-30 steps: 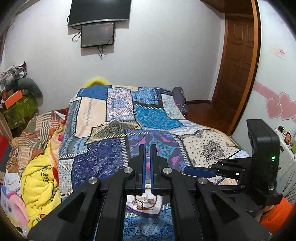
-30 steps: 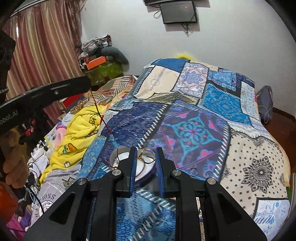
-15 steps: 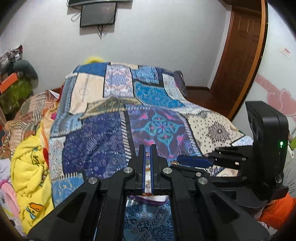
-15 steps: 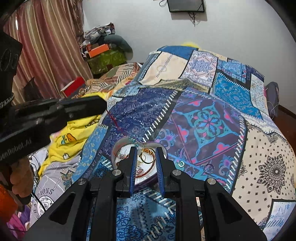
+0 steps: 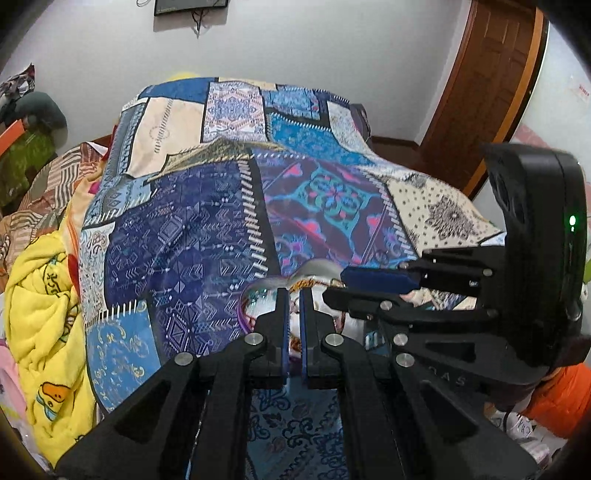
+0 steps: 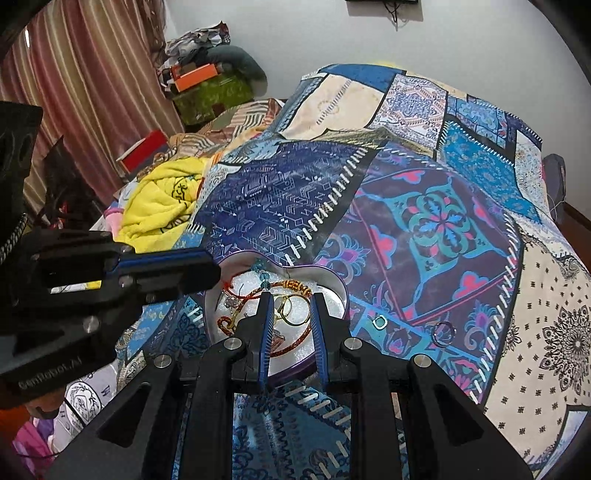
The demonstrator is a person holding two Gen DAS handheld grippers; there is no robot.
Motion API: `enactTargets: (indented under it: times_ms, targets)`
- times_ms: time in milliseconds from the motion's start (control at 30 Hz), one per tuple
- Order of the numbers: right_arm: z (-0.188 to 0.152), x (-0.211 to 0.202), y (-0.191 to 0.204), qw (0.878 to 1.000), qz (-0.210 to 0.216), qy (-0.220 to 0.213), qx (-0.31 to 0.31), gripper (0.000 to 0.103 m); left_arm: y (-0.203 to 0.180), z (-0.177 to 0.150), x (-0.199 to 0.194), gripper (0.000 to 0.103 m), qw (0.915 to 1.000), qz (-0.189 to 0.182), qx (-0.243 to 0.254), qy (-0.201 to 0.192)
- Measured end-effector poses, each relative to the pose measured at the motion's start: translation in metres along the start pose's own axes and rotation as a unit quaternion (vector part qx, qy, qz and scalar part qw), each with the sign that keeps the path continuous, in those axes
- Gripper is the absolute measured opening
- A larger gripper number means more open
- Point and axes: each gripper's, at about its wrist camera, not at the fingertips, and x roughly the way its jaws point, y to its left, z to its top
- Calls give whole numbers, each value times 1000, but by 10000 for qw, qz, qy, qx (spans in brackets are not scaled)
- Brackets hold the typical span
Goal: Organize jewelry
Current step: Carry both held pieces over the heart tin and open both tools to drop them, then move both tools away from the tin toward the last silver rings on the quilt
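step: filling heart-shaped box point(image 6: 334, 291) on bed point(image 6: 424, 221) | left tool point(image 5: 291, 295) nearly together, contents unclear | right tool point(image 6: 291, 302) apart, empty, over gold rings point(image 6: 293, 312) | next: two loose rings point(image 6: 443, 330) at 3 o'clock of box

White plaster wall point(image 5: 332, 55) beyond the fingers carries a dark wall-mounted screen point(image 5: 190, 5). Brown panelled wooden door point(image 5: 480, 85) to their right; striped pink-brown curtains point(image 6: 74, 92) to their left. Patchwork-covered bed point(image 6: 424, 221) ahead, lit evenly.
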Motion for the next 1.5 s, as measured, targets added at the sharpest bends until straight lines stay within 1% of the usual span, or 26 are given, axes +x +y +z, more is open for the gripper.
enactTargets:
  times_ms: [167, 267, 367, 400, 433, 567, 633, 667, 733, 800, 867, 1000, 1100, 1200, 1500]
  targets:
    - [0, 5, 1, 10000, -35, 37, -77, 18, 0, -2, 0, 4, 9999, 79, 86, -9]
    - [0, 7, 3, 9998, -76, 19, -165, 18, 0, -2, -3, 10, 9999, 117, 98, -37]
    - [0, 6, 7, 9996, -113, -32, -261, 18, 0, -3, -7, 28, 9995, 253, 134, -116]
    - [0, 7, 8, 9995, -132, -35, -294, 18, 0, -3, -10, 38, 9992, 339, 148, -178]
    - [0, 7, 9, 9993, -152, -26, -328, 18, 0, -3, -11, 46, 9989, 390, 147, -217]
    - [-1, 8, 13, 9987, -263, 2, -426, 18, 2, -5, -19, 48, 9979, 548, 147, -307]
    - [-1, 8, 14, 9986, -281, 13, -441, 18, 4, -6, -20, 53, 9975, 615, 128, -311]
    - [-1, 7, 14, 9986, -298, 16, -443, 19, 5, -7, -21, 55, 9973, 644, 116, -321]
    - [-1, 6, 15, 9984, -348, 22, -438, 25, 6, -8, -22, 57, 9971, 682, 87, -317]
    - [-2, 3, 15, 9983, -397, -2, -436, 36, 8, -10, -23, 58, 9971, 692, 22, -306]
    - [-3, -2, 15, 9980, -442, -59, -438, 43, 10, -12, -24, 59, 9971, 694, -41, -292]
    - [-4, -12, 14, 9975, -537, -122, -449, 49, 9, -15, -25, 61, 9967, 757, -83, -274]
    - [-7, -22, 11, 9969, -619, -179, -446, 50, 7, -15, -25, 63, 9968, 749, -99, -258]
    - [-10, -31, 4, 9967, -685, -228, -381, 50, 2, -15, -22, 64, 9970, 740, -52, -233]
    - [-17, -56, -27, 9949, -938, -374, -74, 50, -27, -7, -9, 64, 9972, 678, 273, -165]
